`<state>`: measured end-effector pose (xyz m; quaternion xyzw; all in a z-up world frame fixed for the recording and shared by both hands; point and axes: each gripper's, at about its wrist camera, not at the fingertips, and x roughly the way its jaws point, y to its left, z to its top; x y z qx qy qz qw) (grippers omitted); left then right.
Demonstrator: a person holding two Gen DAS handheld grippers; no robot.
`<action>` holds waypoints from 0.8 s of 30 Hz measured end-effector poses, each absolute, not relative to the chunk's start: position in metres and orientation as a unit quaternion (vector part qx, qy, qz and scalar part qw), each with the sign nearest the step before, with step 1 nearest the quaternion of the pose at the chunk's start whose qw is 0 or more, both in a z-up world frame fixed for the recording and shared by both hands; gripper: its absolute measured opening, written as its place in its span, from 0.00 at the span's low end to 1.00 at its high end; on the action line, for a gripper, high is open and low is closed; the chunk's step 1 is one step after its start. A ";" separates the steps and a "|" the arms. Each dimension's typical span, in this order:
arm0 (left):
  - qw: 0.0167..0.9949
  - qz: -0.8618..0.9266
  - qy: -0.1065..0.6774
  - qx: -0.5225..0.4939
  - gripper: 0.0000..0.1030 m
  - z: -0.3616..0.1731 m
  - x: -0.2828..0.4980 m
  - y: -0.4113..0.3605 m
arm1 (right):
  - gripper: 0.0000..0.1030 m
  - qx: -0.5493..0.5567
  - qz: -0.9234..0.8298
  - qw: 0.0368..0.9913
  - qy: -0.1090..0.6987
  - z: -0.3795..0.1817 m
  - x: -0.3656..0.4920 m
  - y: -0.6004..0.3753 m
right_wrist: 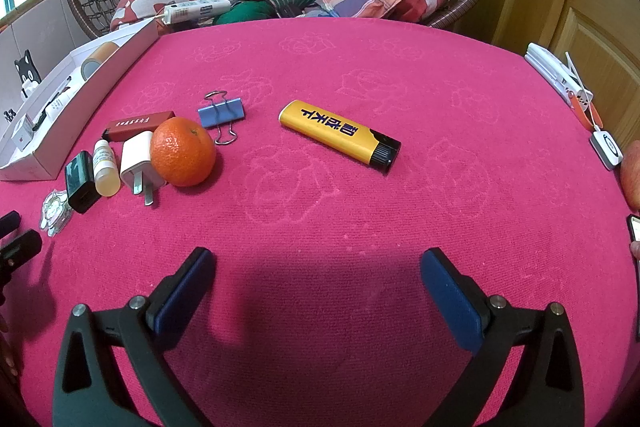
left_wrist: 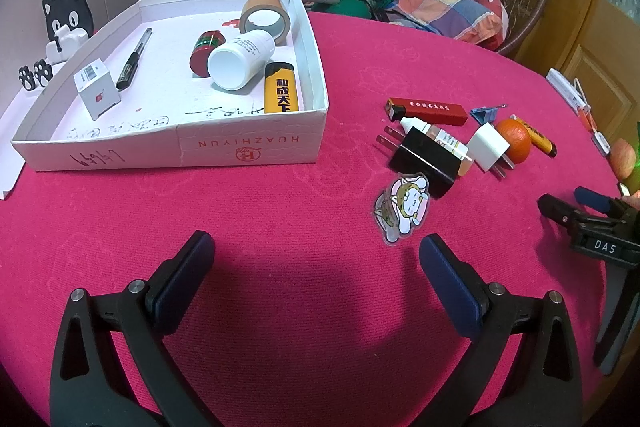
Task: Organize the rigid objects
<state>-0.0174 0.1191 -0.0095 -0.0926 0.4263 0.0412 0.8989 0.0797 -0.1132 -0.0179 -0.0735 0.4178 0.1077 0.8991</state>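
- The right gripper (right_wrist: 318,291) hangs released over bare pink tablecloth (right_wrist: 400,67), jaws wide, holding nothing; the left gripper (left_wrist: 316,267) is likewise spread and empty.
- Taking the orange (right_wrist: 183,151) as landmark: the yellow lighter (right_wrist: 339,135) lies alone to its right, well apart, and nearest the right gripper's line, so I judge it the likely next pick.
- Risk: the lighter lies slantwise to the fingers; jaws closing without turning could catch its corners and spin it away.
- Just behind the orange sits a blue binder clip (right_wrist: 221,113); its wire handles could snag a fingertip.
- Touching the orange's left side is a white plug (right_wrist: 138,163), then a small dropper bottle (right_wrist: 106,169) and a black charger (right_wrist: 81,182), with a red bar (right_wrist: 138,125) behind them. They are packed tight, so a reach for one may shove its neighbours, and a nudged orange would roll.
- A flat cartoon sticker (left_wrist: 402,207) lies near the black charger, on the side away from the orange; it looks too thin to pinch cleanly.
- Far left of the orange stands the white box (left_wrist: 248,143), the one container. It holds a tape roll (left_wrist: 264,17), white bottle (left_wrist: 240,59), red-green tin (left_wrist: 206,53), a second yellow lighter (left_wrist: 281,89), a pen (left_wrist: 134,61) and a small white carton (left_wrist: 96,93).
- Its right half is crowded; a drop there could knock the lying bottle rolling.
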 end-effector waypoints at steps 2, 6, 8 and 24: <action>0.899 0.042 0.427 -0.092 1.00 -0.010 -0.017 0.119 | 1.00 -0.074 0.108 0.899 0.418 -0.018 0.080 -0.113; 0.899 0.042 0.427 -0.092 1.00 -0.010 -0.017 0.119 | 1.00 -0.074 0.107 0.899 0.418 -0.018 0.080 -0.113; 0.899 0.041 0.426 -0.093 1.00 -0.010 -0.017 0.119 | 1.00 -0.073 0.107 0.899 0.418 -0.018 0.080 -0.113; 0.898 0.045 0.429 -0.086 1.00 -0.010 -0.017 0.116 | 1.00 -0.073 0.107 0.899 0.418 -0.018 0.079 -0.112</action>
